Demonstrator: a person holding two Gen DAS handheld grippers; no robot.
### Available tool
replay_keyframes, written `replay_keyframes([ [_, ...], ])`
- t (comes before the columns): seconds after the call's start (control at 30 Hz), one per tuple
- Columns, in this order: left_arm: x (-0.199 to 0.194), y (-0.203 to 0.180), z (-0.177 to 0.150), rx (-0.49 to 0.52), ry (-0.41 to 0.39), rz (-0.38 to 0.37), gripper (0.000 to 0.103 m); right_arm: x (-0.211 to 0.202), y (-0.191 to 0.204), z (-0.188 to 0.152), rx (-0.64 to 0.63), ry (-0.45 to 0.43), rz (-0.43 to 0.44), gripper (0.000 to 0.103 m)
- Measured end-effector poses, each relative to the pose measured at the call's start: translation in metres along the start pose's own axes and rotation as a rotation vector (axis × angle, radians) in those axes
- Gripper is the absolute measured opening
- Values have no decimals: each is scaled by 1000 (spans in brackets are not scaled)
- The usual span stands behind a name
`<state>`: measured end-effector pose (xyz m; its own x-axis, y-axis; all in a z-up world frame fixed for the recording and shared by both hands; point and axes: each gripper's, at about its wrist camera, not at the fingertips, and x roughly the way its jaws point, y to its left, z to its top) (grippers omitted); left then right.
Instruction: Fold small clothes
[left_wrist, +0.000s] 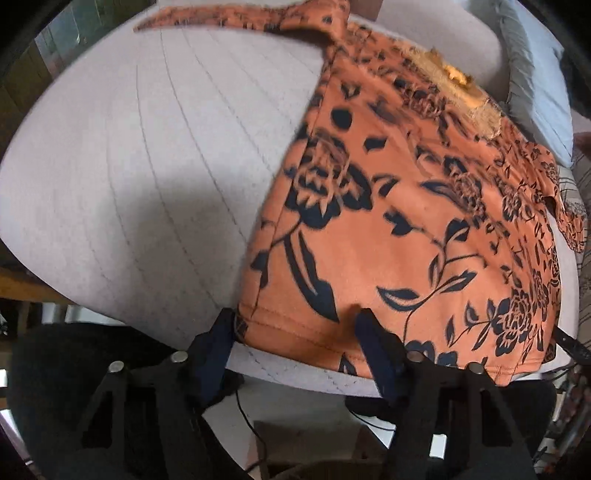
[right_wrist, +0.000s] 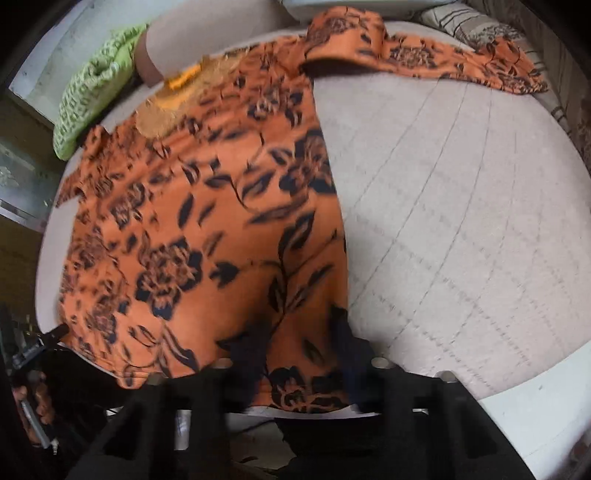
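Lying on pad: an orange top with a black flower print is spread flat on a pale grey quilted pad, its hem toward the near edge.
Garment layout: one long sleeve stretches away across the far part of the pad; the other sleeve shows in the right wrist view, also laid outward at the far end.
Neckline: a tan lace patch with a yellow label sits at the collar, far from the hem.
Left gripper: partly open, pointing steeply down at the left hem corner. One finger stands just outside the side seam, the other finger lies over the hem cloth. The corner sits between them, pads not pressing on it.
Right gripper: narrower gap, steeply down at the right hem corner. Picture is blurred there; dark fingers overlap the hem, cloth lies between them, and whether they pinch it I cannot tell.
Pad edge: the hem hangs slightly past the near rim of the pad in both views.
Surroundings: a green patterned cloth lies beyond the pad on the left side; a light blue pillow lies beyond it.
Other view of left tool: its tip shows at the hem's far corner in the right wrist view.
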<state>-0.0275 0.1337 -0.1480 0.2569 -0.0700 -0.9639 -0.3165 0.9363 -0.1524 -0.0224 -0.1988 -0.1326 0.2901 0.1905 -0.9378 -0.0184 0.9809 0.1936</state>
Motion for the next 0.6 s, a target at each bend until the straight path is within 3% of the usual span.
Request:
replay_keyframes([
  [0.03,-1,0,-1,3,-9,5,63,3,1,-2,-4,-6,-8,36],
  [0.07,-4,-1,-2,7,-20,21,46,4,4,-3,-12,-13,-19,35],
  [0.1,-7,-1,-3,8,-34,24,33,4,6,-3,-19,-12,-25,20],
  [0.13,-11,1,-3,2,-34,-21,9,3,7,-3,-24,-4,-7,3],
  [0.2,-17,3,-5,-11,-33,-39,9,0,8,-6,-32,0,-5,3],
  [0.4,-82,3,-32,16,-199,-72,9,-42,7,-19,-43,-60,51,2],
  [0.47,-76,7,-37,-3,-167,-80,9,-57,4,-27,-53,-62,59,2],
  [0.5,-64,6,-37,11,-143,-42,9,-58,1,-30,-50,-53,59,2],
  [0.6,-35,11,-32,-5,-63,-16,12,-36,-13,-30,-9,4,56,3],
])
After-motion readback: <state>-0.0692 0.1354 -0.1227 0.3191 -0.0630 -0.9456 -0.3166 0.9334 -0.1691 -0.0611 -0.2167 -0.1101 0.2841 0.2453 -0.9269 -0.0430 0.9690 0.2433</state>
